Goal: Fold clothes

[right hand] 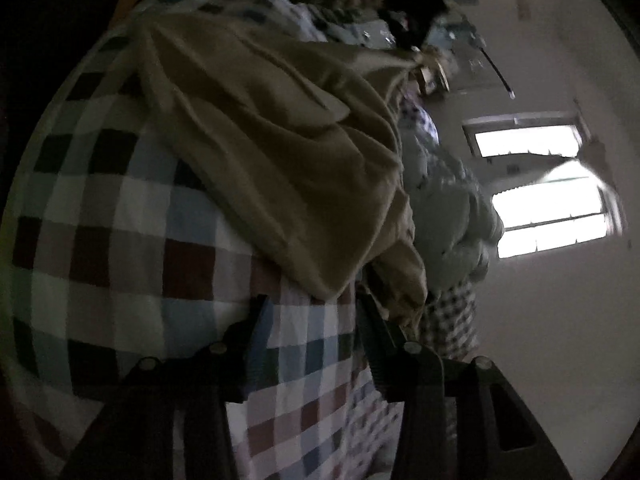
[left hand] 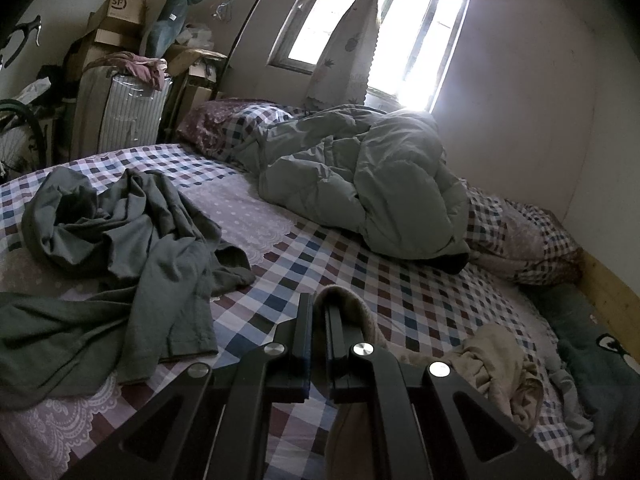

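Left wrist view: the left claw [left hand: 319,334] is clamped on a fold of beige garment [left hand: 494,364], the rest lying right of it on the checked bed [left hand: 340,264]; a grey-green garment [left hand: 120,240] lies left.

Right wrist view: the right claw [right hand: 310,322] is parted with nothing between its fingers, the beige garment [right hand: 280,152] just ahead.

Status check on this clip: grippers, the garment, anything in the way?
Left gripper shut on beige garment. Right gripper open, nothing between the jaws, beige garment just ahead. Grey garment crumpled on checked bedsheet; duvet farther back.
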Demonstrator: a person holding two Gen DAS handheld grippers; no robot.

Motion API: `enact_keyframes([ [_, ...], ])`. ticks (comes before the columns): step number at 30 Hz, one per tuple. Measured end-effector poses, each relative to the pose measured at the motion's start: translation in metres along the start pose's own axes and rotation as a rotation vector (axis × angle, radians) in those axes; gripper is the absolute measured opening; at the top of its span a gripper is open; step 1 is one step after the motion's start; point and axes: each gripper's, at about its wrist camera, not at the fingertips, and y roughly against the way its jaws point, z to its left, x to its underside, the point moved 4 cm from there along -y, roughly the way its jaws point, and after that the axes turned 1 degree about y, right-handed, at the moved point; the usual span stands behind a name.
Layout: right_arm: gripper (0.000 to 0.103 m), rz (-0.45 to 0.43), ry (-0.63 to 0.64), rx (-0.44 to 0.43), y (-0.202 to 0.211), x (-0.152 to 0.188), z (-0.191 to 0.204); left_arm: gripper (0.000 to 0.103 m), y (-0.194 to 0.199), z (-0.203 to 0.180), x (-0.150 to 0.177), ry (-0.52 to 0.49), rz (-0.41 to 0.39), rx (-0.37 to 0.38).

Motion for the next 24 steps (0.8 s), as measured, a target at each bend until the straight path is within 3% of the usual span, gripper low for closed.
enact_keyframes([
  [11, 0.049, -0.089, 0.224, -0.003, -0.017, -0.021, 0.014, 0.004, 0.0, 0.001, 0.0, 0.009, 0.002, 0.011],
  [24, 0.049, -0.082, 0.094, 0.056, -0.017, -0.03, 0.017, 0.004, 0.0, -0.001, 0.001, 0.003, 0.002, 0.009],
])
